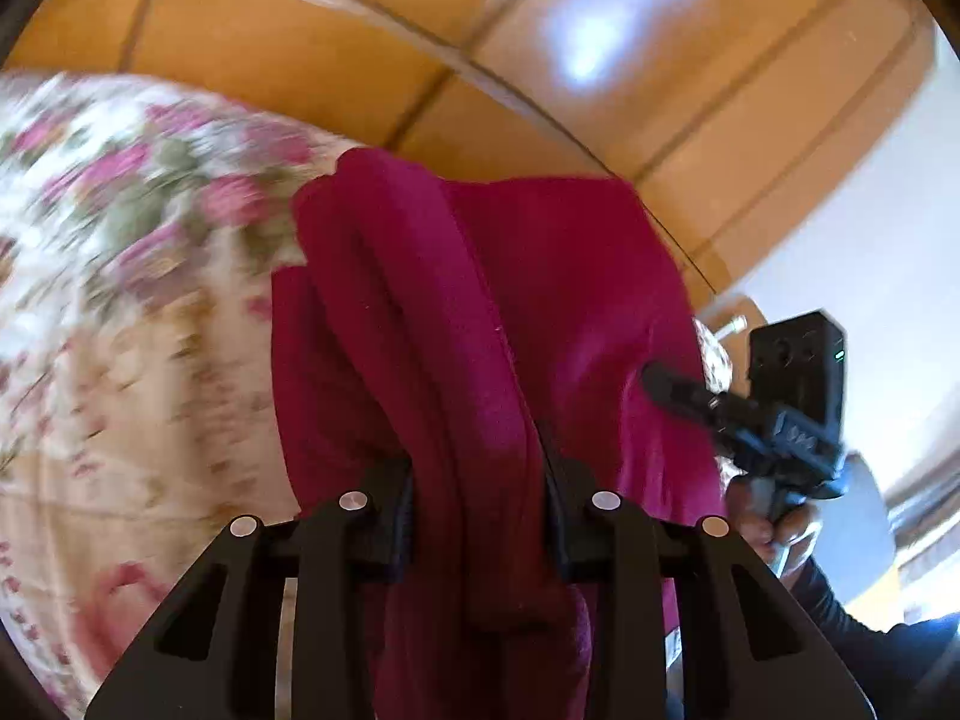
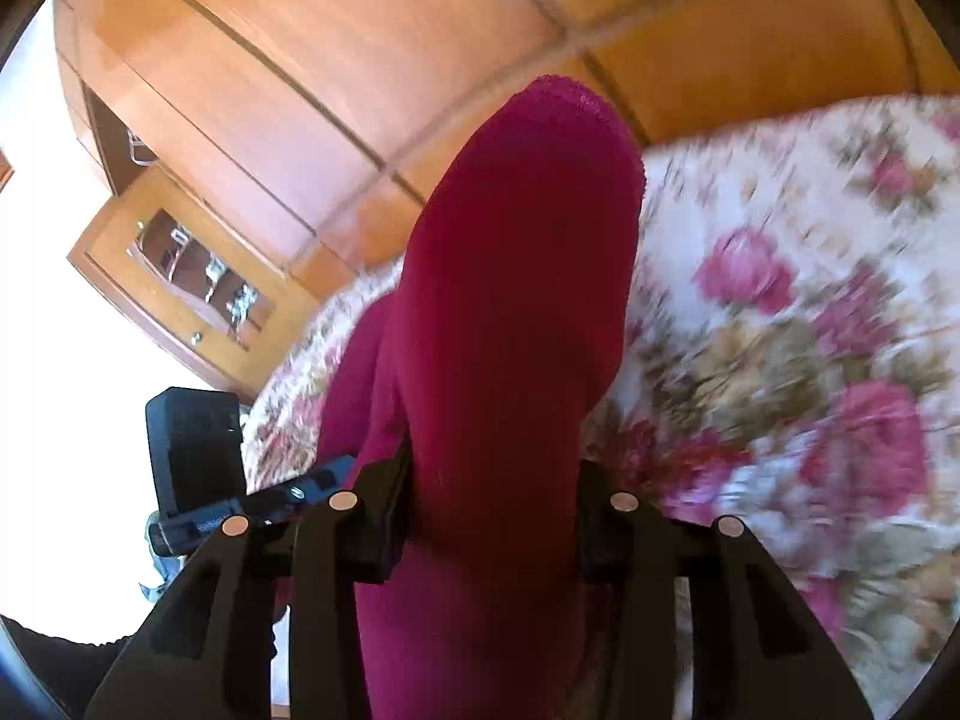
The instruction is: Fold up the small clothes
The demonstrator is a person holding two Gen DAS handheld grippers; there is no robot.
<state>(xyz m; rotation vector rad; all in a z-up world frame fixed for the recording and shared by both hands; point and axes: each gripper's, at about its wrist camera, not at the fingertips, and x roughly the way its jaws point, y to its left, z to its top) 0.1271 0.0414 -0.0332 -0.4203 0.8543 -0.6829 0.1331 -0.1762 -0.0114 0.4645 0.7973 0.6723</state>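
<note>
A magenta knitted garment (image 1: 480, 312) hangs bunched between both grippers, lifted above a floral bedspread (image 1: 120, 300). My left gripper (image 1: 480, 516) is shut on a thick fold of the garment. My right gripper (image 2: 492, 516) is shut on another part of the garment (image 2: 510, 300), whose scalloped edge stands up in front of the camera. In the left wrist view the right gripper (image 1: 666, 381) comes in from the right, its fingertips at the cloth's edge. In the right wrist view the left gripper (image 2: 312, 483) shows at lower left.
A wooden wardrobe (image 1: 540, 60) with panelled doors stands behind the bed. A small glass-fronted cabinet door (image 2: 192, 276) hangs open at the left of the right wrist view. The floral bedspread (image 2: 810, 330) spreads to the right. The views are motion-blurred.
</note>
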